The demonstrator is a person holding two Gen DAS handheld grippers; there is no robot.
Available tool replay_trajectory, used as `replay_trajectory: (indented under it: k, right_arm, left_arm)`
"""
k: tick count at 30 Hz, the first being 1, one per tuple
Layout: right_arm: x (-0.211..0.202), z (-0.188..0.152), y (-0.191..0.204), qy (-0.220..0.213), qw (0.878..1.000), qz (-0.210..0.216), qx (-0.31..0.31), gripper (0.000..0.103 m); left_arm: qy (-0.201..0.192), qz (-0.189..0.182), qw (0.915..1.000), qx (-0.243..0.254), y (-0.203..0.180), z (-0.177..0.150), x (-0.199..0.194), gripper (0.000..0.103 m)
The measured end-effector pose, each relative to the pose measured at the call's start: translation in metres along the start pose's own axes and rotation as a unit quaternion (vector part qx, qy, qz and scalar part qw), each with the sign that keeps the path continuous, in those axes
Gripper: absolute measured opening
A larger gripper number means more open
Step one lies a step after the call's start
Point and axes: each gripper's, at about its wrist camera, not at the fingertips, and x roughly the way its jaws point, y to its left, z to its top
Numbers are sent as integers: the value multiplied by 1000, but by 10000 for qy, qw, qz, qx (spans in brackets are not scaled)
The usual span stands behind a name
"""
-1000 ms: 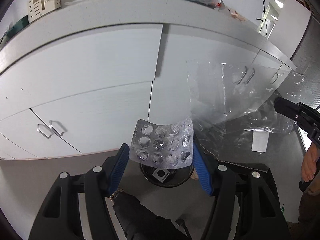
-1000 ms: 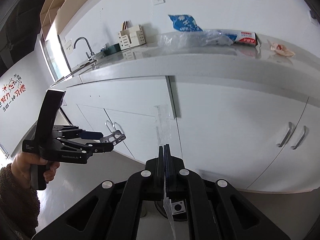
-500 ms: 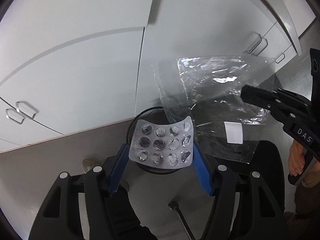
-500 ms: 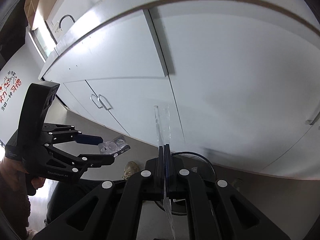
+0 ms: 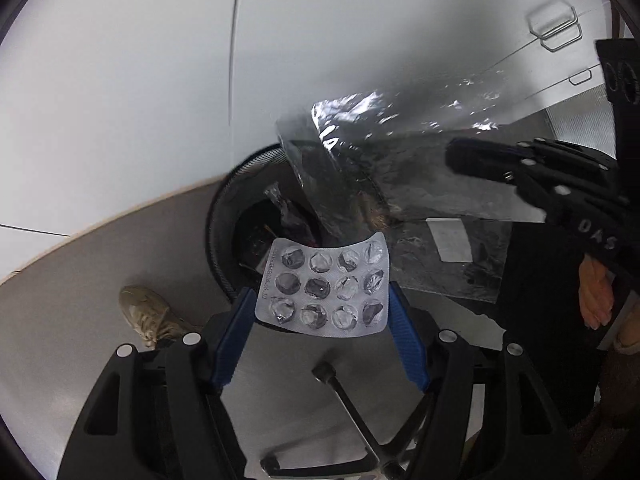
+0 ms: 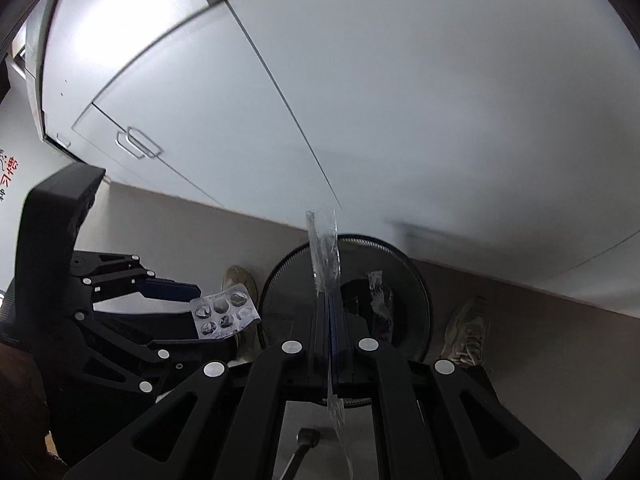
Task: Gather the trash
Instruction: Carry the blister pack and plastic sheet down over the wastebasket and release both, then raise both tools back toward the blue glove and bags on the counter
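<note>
Trash in both grippers now hangs right over the black mesh bin (image 5: 224, 240), where a second ago both views still looked across at the white cabinet doors (image 5: 120, 80) and the surface above them. In the left wrist view, the left gripper (image 5: 322, 316) holds an emptied blister pack (image 5: 324, 286) by its side edges between the blue pads (image 5: 236, 340); the jaws are just starting to open, with the pack still between them and its far edge over the bin's near rim. Beyond it, the clear plastic bag (image 5: 400, 184) droops over the bin mouth from the right gripper (image 5: 480, 158), which a hand (image 5: 596, 296) carries; darker wrappers already lie in the bin. A shoe (image 5: 148, 316) stands left of the bin. In the right wrist view, the right gripper (image 6: 328, 320) is fully closed on the plastic bag (image 6: 324, 256), seen edge-on as a thin strip rising above the bin (image 6: 416, 280), and the left gripper (image 6: 224, 312) with the blister pack (image 6: 224, 312) sits just left of the bin. Both hands have dropped and tipped steeply downward, so the carry looks finished; what remains is letting go, and the pack seems the nearer to falling, though it may clip the rim.
</note>
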Motion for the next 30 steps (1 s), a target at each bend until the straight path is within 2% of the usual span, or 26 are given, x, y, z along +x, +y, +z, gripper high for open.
replay_trajectory:
  k: [2, 4, 6, 7, 8, 10, 16, 19, 30]
  right_arm:
    - [12, 1, -2, 178, 9997, -130, -59, 6]
    - [15, 1, -6, 261, 9996, -87, -58, 8]
    - [16, 3, -8, 314, 9994, -98, -88, 32]
    - [16, 2, -9, 321, 9994, -64, -93, 65]
    - [14, 2, -11, 314, 9994, -80, -76, 81]
    - [12, 2, -14, 297, 9995, -103, -58, 88]
    - [10, -1, -11, 393, 9989, -112, -221, 96]
    - [0, -2, -6, 276, 9992, -93, -278, 99]
    - [-74, 12, 11, -432, 9985, -74, -325, 100]
  left_arm:
    - [166, -164, 9997, 118, -2, 3, 12, 72]
    - [258, -62, 9994, 208, -4, 4, 18, 75]
    - [465, 34, 9983, 342, -7, 3, 24, 96]
    - [509, 145, 9976, 448, -7, 1, 25, 99]
    - [512, 254, 9968, 560, -10, 1, 25, 99]
    - [535, 156, 9962, 666, -12, 1, 24, 99]
    - [446, 160, 9969, 622, -13, -2, 14, 99]
    - [332, 183, 9973, 624, -12, 2, 6, 99]
    - [-421, 213, 9947, 911, -46, -7, -82, 99]
